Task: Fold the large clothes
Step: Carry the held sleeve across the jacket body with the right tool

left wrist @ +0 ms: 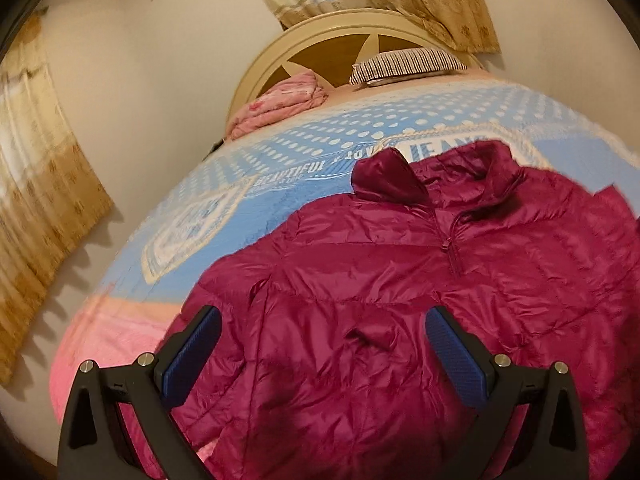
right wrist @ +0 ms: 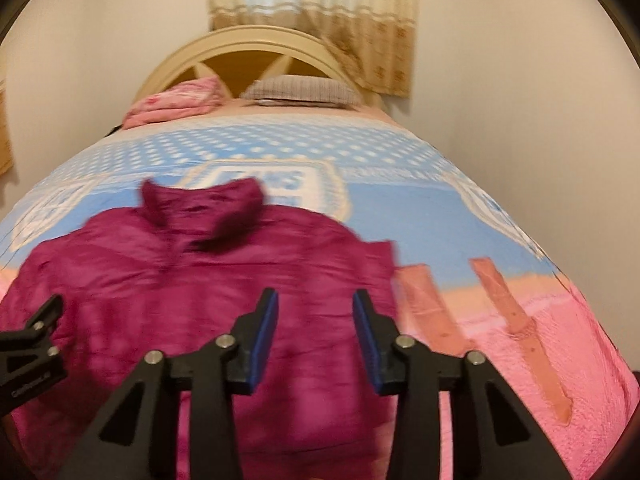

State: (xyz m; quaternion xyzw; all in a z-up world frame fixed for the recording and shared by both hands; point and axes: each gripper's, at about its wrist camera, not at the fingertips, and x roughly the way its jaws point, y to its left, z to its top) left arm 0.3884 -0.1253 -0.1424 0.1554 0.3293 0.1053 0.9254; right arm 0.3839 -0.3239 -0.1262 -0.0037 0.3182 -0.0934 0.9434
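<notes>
maroon puffer jacket [left wrist: 400,300] spread front-up on the bed [left wrist: 280,184], collar toward the headboard [left wrist: 320,40] | left tongs [left wrist: 323,330] wide open, empty, above its sleeve side | right tongs [right wrist: 315,312] parted, holding nothing, over its lower body

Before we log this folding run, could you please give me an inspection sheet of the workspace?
Surface: bed with blue dotted and pink cover.
Job's things: maroon puffer jacket lying front up, zipped, collar toward headboard, not yet folded.
Clutter: folded pink blanket and striped pillow at the head.
Grippers: left gripper open above jacket; right gripper open above jacket.
Cables: nothing seen.
Surroundings: cream walls, beige curtains.
</notes>
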